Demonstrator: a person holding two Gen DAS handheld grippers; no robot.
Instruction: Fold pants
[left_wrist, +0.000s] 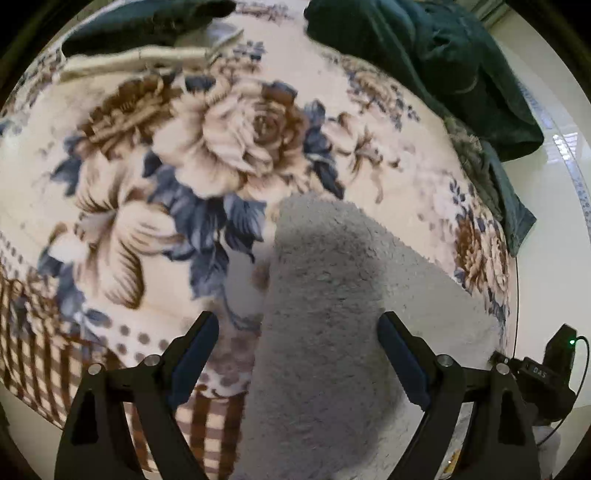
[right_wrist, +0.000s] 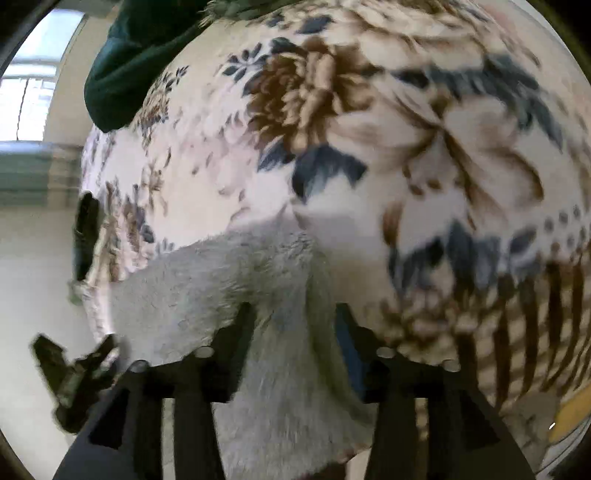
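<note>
Presently, fuzzy grey pants (left_wrist: 332, 314) lie on a floral blanket (left_wrist: 229, 147). Left tool (left_wrist: 298, 354) gapes wide over them; right tool (right_wrist: 295, 332) clamps a bunched fold.

Daylight is washing a floral blanket (left_wrist: 110, 206) while fisheye lenses are bending both views.

In the left wrist view, soft even light is keeping the blanket bright, a shadow is darkening the left part of the grey fleece pants (left_wrist: 332, 295), and glare is bouncing off the glossy floor (left_wrist: 561, 147) at the right edge. In the right wrist view, motion blur is smearing the pattern and both fingers of the right hand-held gripper (right_wrist: 295, 314), and a window (right_wrist: 33, 74) at upper left is blowing out white. Dark vignetting is ringing both frames.
</note>
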